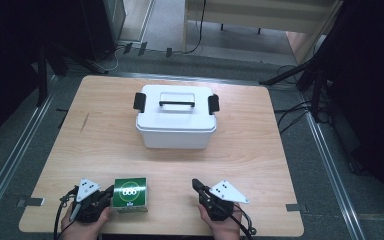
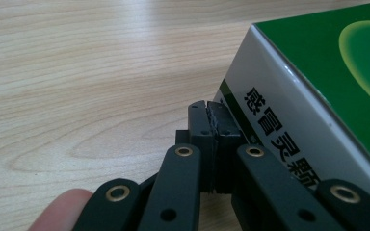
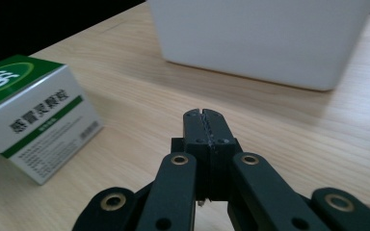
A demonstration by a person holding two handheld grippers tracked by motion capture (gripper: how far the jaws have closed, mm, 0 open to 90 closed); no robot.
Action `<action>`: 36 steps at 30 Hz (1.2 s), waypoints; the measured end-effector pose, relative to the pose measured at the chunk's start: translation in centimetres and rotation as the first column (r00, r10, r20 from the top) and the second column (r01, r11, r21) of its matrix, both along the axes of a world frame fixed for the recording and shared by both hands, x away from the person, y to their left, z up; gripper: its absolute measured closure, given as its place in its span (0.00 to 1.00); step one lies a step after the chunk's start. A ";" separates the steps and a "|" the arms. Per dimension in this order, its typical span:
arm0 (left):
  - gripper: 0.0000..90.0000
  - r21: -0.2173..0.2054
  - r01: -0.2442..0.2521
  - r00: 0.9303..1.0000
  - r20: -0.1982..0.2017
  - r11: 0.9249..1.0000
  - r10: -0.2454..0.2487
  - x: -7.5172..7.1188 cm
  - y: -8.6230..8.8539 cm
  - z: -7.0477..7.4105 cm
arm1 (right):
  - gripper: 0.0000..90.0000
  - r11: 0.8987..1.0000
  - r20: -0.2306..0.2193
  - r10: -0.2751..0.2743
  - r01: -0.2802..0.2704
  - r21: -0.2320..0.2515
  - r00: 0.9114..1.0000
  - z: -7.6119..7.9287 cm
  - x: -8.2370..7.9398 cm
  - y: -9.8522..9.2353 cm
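A green and white medicine box (image 1: 130, 194) lies near the front edge of the wooden table (image 1: 105, 140). My left gripper (image 1: 109, 193) rests on the table just left of that box, jaws shut with nothing between them; its tips (image 2: 207, 107) sit close against the box's white side (image 2: 289, 139). My right gripper (image 1: 196, 184) rests at the front right, shut and empty, its tips (image 3: 204, 114) pointing toward a white lidded container (image 1: 176, 116). The box (image 3: 33, 113) lies to its left, the container's wall (image 3: 265, 38) ahead.
The white container has a black handle (image 1: 176, 104) on its lid and black latches (image 1: 139, 102) at both ends, and stands mid-table toward the back. Bare wood lies between it and the grippers. Dark stands and cables surround the table on the floor.
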State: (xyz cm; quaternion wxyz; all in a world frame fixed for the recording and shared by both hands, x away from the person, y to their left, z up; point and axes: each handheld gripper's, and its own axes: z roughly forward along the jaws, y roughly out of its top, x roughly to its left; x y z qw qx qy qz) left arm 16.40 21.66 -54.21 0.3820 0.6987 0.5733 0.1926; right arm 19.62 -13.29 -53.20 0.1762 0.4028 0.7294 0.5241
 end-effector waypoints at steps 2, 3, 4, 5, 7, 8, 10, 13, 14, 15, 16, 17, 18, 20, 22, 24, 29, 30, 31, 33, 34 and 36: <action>1.00 0.000 0.001 1.000 -0.001 1.000 -0.001 0.0 -0.1 0.0 | 1.00 1.000 -0.005 0.009 -0.009 -0.001 1.000 -0.1 -0.1 0.5; 1.00 -0.003 0.003 1.000 -0.003 1.000 -0.003 0.0 -0.2 0.0 | 1.00 1.000 -0.007 0.016 -0.016 -0.001 1.000 -0.1 -0.2 0.8; 1.00 0.000 0.015 1.000 -0.004 1.000 -0.015 0.0 -0.5 -0.1 | 1.00 1.000 -0.015 0.031 -0.031 -0.002 0.999 -0.2 -0.4 1.5; 1.00 -0.004 0.020 1.000 -0.003 1.000 -0.020 0.0 -0.8 -0.1 | 1.00 0.999 -0.020 0.037 -0.037 -0.004 0.999 -0.4 -0.4 1.9; 1.00 -0.017 0.036 0.999 -0.003 0.999 -0.036 -0.1 -1.3 -0.2 | 1.00 0.998 -0.029 0.056 -0.056 -0.006 0.998 -0.6 -0.5 2.6; 1.00 -0.017 0.036 0.999 -0.003 0.999 -0.036 -0.1 -1.3 -0.2 | 1.00 0.998 -0.029 0.056 -0.056 -0.006 0.998 -0.6 -0.5 2.6; 1.00 -0.024 0.061 0.998 -0.007 0.998 -0.061 -0.2 -2.2 -0.3 | 1.00 0.997 -0.047 0.076 -0.077 -0.011 0.996 -0.9 -0.8 3.5; 1.00 -0.032 0.085 0.996 -0.011 0.996 -0.085 -0.1 -3.1 -0.4 | 1.00 0.995 -0.059 0.096 -0.097 -0.016 0.994 -1.1 -1.1 4.0; 1.00 -0.038 0.090 0.996 -0.013 0.995 -0.091 -0.1 -3.4 -0.5 | 1.00 0.994 -0.063 0.104 -0.105 -0.014 0.993 -1.1 -1.2 4.1; 1.00 -0.040 0.100 0.995 -0.014 0.994 -0.101 0.0 -3.7 -0.5 | 1.00 0.994 -0.068 0.108 -0.110 -0.012 0.992 -1.1 -1.2 4.2; 1.00 -0.040 0.100 0.995 -0.014 0.994 -0.101 0.0 -3.7 -0.5 | 1.00 0.994 -0.068 0.108 -0.110 -0.012 0.992 -1.1 -1.2 4.2; 1.00 -0.052 0.117 0.993 -0.018 0.992 -0.118 0.0 -4.4 -0.6 | 1.00 0.993 -0.073 0.118 -0.120 -0.014 0.990 -1.2 -1.3 4.4; 1.00 -0.052 0.117 0.993 -0.018 0.992 -0.118 0.0 -4.4 -0.6 | 1.00 0.993 -0.073 0.118 -0.120 -0.014 0.990 -1.2 -1.3 4.4; 1.00 -0.055 0.123 0.992 -0.019 0.991 -0.124 -0.1 -5.5 -0.7 | 1.00 0.991 -0.081 0.134 -0.135 -0.015 0.988 -1.3 -1.5 4.6; 1.00 -0.049 0.126 0.992 -0.014 0.991 -0.127 -0.1 -6.1 -0.7 | 1.00 0.994 -0.074 0.106 -0.108 -0.024 0.992 -1.3 -1.5 4.4; 1.00 -0.073 0.135 0.990 -0.021 0.988 -0.137 0.1 -6.6 -0.8 | 1.00 0.997 -0.095 0.076 -0.077 -0.004 0.993 -1.2 -1.0 3.5; 1.00 -0.059 0.166 0.986 -0.015 0.984 -0.167 0.9 -8.5 -0.8 | 1.00 1.000 -0.097 0.021 -0.021 0.005 0.995 -0.9 -0.6 2.1; 1.00 -0.053 0.174 0.984 -0.013 0.983 -0.175 1.2 -9.2 -0.8 | 1.00 1.000 -0.097 0.015 -0.015 0.001 0.995 -0.8 -0.5 1.7; 1.00 -0.059 0.179 0.983 -0.016 0.982 -0.181 1.4 -9.5 -0.8 | 1.00 1.000 -0.096 0.009 -0.009 0.001 0.995 -0.8 -0.5 1.4; 1.00 -0.053 0.187 0.982 -0.017 0.981 -0.188 1.8 -10.0 -0.7 | 1.00 1.000 -0.098 -0.004 0.004 0.003 0.995 -0.8 -0.5 0.9; 1.00 -0.053 0.187 0.982 -0.017 0.981 -0.188 1.8 -10.0 -0.7 | 1.00 1.000 -0.098 -0.004 0.004 0.003 0.995 -0.8 -0.5 0.9; 1.00 -0.051 0.193 0.981 -0.020 0.980 -0.194 2.2 -10.6 -0.6 | 1.00 1.000 -0.099 -0.014 0.015 0.003 0.995 -0.7 -0.4 0.4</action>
